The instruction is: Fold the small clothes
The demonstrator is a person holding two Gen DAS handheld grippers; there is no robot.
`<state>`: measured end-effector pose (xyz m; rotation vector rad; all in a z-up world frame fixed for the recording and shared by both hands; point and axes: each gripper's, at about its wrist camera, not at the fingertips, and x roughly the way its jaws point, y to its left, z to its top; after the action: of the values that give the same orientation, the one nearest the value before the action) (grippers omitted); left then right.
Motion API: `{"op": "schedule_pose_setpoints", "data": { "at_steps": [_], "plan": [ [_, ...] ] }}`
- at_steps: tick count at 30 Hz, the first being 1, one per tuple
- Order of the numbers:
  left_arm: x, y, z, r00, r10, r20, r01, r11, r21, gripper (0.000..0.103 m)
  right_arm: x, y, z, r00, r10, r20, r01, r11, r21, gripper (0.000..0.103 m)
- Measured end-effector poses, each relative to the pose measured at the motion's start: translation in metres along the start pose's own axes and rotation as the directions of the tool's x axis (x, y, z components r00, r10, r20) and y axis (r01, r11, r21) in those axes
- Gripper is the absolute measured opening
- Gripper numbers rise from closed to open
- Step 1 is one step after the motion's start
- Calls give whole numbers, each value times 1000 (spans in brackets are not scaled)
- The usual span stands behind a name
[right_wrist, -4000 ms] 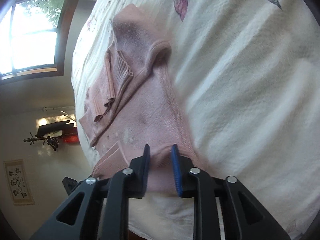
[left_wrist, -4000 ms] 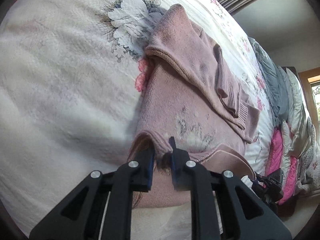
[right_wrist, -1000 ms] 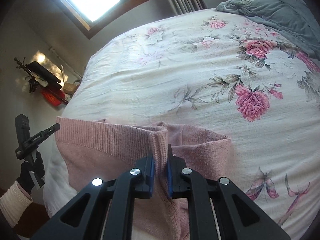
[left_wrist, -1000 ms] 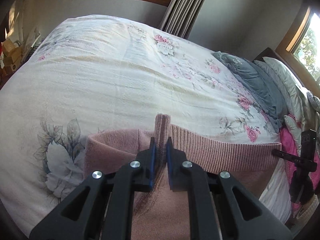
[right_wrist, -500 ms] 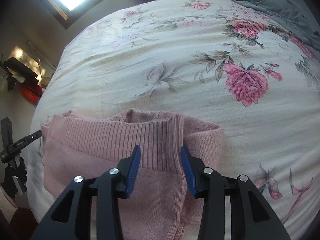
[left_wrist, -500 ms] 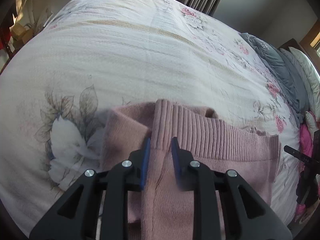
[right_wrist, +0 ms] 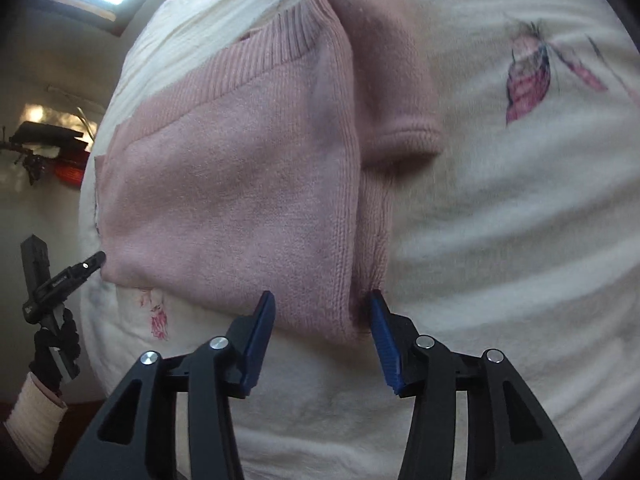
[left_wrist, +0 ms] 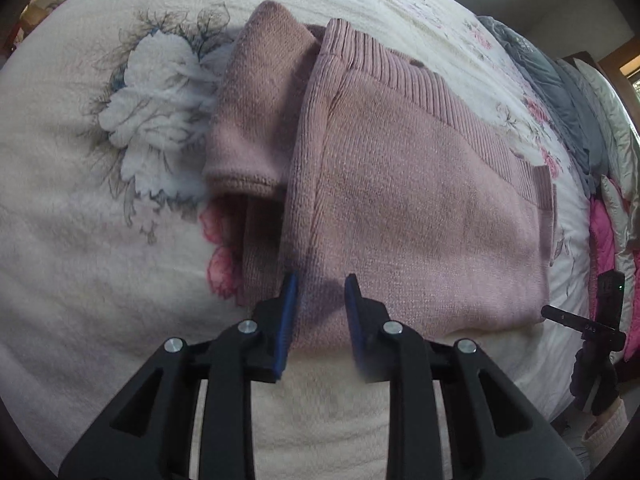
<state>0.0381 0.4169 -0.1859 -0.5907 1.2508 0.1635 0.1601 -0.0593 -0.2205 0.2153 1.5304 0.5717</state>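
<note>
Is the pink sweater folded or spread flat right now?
Folded. The pink sweater lies doubled on the bed, ribbed hem on top, a sleeve tucked beneath; both tongs are open, off it.

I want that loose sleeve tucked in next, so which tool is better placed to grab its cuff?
Probably the right tool: it is open wide, and the sleeve cuff sticks out on its side of the pink sweater. The left tool, also open, sits over the body.

Sweater (left_wrist: 420, 184) dusty pink, ribbed hem. Bedspread (left_wrist: 72, 220) cream with white, pink and grey floral print. Tongs (right_wrist: 322, 320) black, blue pads (right_wrist: 260, 336)
</note>
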Motion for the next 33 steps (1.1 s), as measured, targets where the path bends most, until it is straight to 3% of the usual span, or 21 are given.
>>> {"op": "schedule_pose_setpoints", "data": {
  "at_steps": [2, 3, 4, 6, 9, 11, 17, 20, 25, 27, 33],
  "plan": [
    [0, -2, 1, 1000, 12, -7, -12, 1000, -1, 12, 1, -3, 1, 1000, 22, 1, -22, 999, 35, 27],
    [-2, -4, 2, 1000, 11, -7, -11, 1000, -1, 12, -1, -3, 3, 1000, 15, -1, -15, 999, 41, 15],
    [-3, -5, 3, 1000, 18, -7, -18, 1000, 5, 12, -5, -3, 5, 1000, 16, 3, -16, 999, 44, 11],
    [-5, -7, 1, 999, 49, -12, -48, 998, 32, 10, -14, -4, 6, 1000, 11, 15, -12, 999, 48, 10],
    [-1, -6, -2, 996, 85, -23, -83, 995, 63, 10, -13, -3, 4, 997, -76, -9, 76, 997, 13, 9],
    [4, -5, -6, 993, 119, -23, -117, 989, 92, 10, -7, -6, 1, 996, -91, -24, 92, 996, 15, 9],
    [5, -2, -11, 993, 121, -13, -119, 989, 87, 13, 1, -11, -4, 994, -112, -21, 112, 994, 17, 10],
    [-5, -5, -7, 989, 144, -10, -143, 985, 95, 16, -4, -5, -2, 993, -113, -20, 113, 994, -1, 22],
    [-41, -35, 4, 988, 105, 116, -120, 984, 133, 39, -38, -6, 7, 996, -4, 90, -1, 999, 53, 65],
    [-44, -53, 12, 988, 74, 136, -97, 980, 175, 51, -44, -14, 13, 993, 34, 115, -44, 996, 83, 68],
    [-13, -87, 32, 994, 23, 110, -46, 976, 211, 51, -19, -42, 31, 996, 59, 66, -70, 982, 174, 68]
  ]
}}
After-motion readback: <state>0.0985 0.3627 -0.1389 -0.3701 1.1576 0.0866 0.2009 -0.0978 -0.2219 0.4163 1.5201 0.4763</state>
